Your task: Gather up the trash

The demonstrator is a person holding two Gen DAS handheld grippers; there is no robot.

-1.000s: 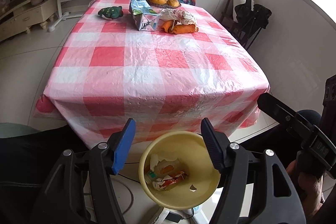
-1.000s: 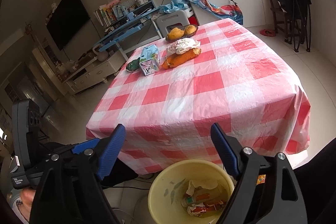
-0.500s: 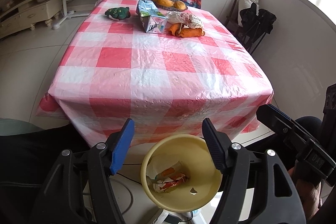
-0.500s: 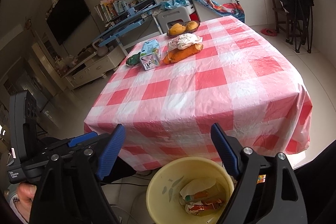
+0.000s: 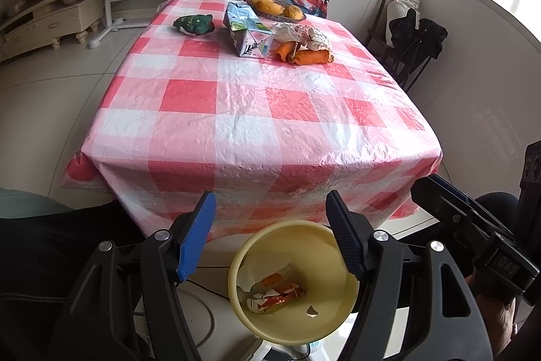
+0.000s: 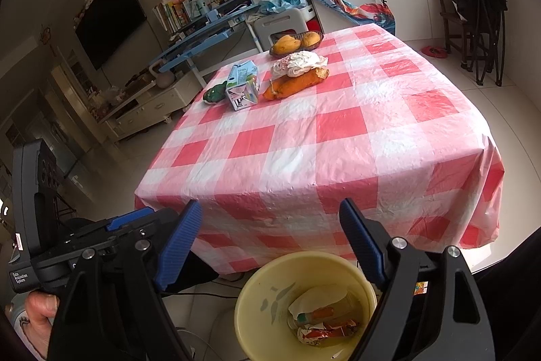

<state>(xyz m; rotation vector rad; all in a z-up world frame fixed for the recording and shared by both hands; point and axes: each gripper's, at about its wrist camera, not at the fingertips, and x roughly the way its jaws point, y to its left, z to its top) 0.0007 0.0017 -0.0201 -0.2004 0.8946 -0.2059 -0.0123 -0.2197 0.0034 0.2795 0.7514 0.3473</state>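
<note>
Now, tabletop (image 5: pixel 257 110): a red-and-white checked cloth, its near half bare; against a second ago the view of it has only tilted slightly, and nothing on it has shifted.
Bin (image 5: pixel 341 320): pale yellow, on the floor just below the tabletop's near edge, under both grippers; it already holds wrappers (image 5: pixel 275 295), crumpled, red and orange with a white scrap.
Left gripper (image 5: pixel 270 225): jaws stand open over the bin with nothing between them; they have widened a touch in the last second, which I read as a drop just finished.
Right gripper (image 6: pixel 270 234): jaws wide open, empty, beside the left one.
Carton (image 5: pixel 248 31): a pale blue-green box lying near the far edge, dented, likely the next piece.
Crumpled paper (image 5: pixel 302 34): white, resting on an orange roll (image 5: pixel 306 54).
</note>
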